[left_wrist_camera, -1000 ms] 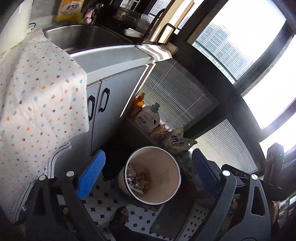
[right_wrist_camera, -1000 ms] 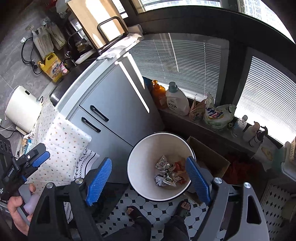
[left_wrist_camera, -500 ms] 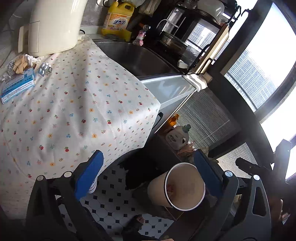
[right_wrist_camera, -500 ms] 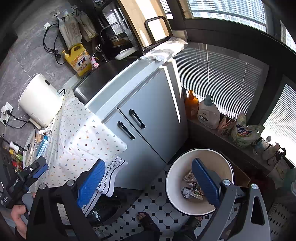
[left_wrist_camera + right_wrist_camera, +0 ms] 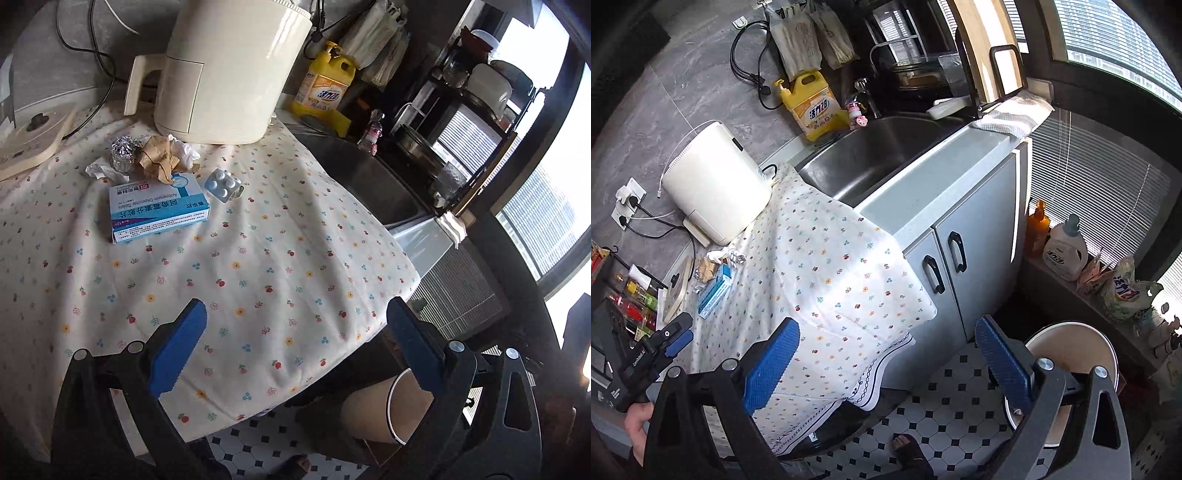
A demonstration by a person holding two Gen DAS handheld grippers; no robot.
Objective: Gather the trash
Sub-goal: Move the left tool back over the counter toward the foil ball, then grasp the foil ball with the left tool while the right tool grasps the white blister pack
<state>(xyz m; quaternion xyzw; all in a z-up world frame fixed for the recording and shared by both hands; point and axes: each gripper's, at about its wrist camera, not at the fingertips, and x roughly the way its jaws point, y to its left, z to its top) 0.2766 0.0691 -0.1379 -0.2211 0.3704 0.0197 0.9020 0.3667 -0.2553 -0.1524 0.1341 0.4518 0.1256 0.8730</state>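
Floral tablecloth: foil ball, medicine box, blister pack awaited; both grippers had swung back from bin, right gripper newly released, left gripper spread empty.

Bare floral cloth lies open — only the cream appliance blocks the trash pile's far side.
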